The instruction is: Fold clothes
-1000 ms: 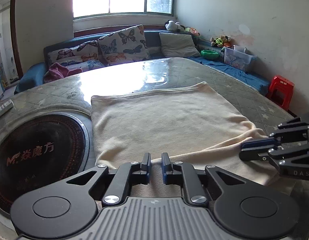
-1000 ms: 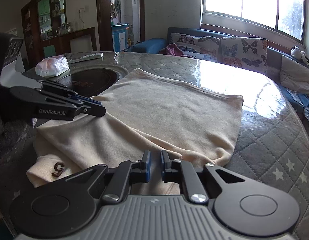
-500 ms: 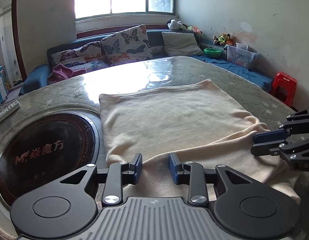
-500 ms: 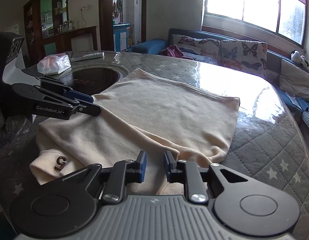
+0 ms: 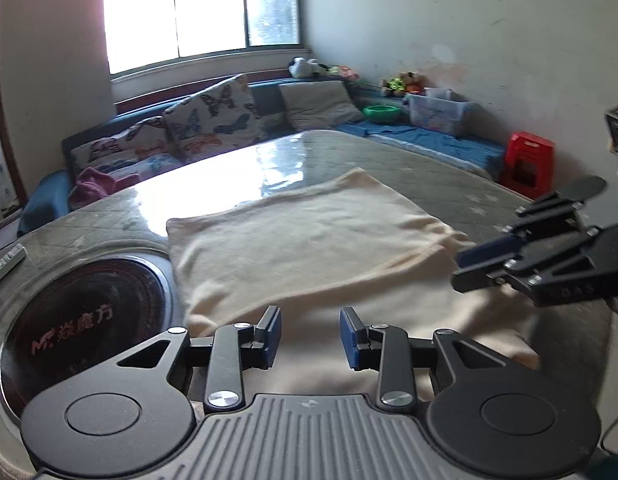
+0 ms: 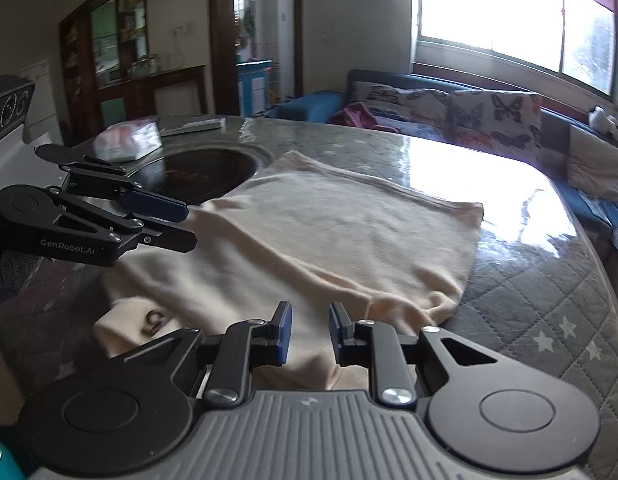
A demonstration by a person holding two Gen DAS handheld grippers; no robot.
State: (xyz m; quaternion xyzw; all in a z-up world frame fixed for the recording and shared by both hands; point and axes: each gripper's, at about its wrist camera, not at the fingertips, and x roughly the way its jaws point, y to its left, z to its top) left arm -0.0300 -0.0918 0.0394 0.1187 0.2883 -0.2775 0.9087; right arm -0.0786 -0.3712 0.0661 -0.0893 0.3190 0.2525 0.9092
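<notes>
The large round table with its grey quilted, star-printed cover under clear plastic (image 5: 449,176) fills the middle of both views, a dark round inset hob plate (image 5: 81,320) at the lower left of the left wrist view. On it, centre frame, lies the cream knitted garment (image 5: 309,248), folded once: an upper layer laid flat over a lower one that shows along the near edge, with a small brown emblem (image 6: 153,320) at the lower left of the right wrist view.

The left gripper (image 5: 310,334), bottom centre of its own view, has its blue-padded jaws spread with nothing between them, only cloth beneath. The right gripper (image 6: 309,334) is opening too, its jaws parted over the near hem and pinching nothing.

This looks like the release after a fold. Next, I judge, comes picking a fresh edge, probably a side, and lifting both corners evenly so the layers do not slip.
</notes>
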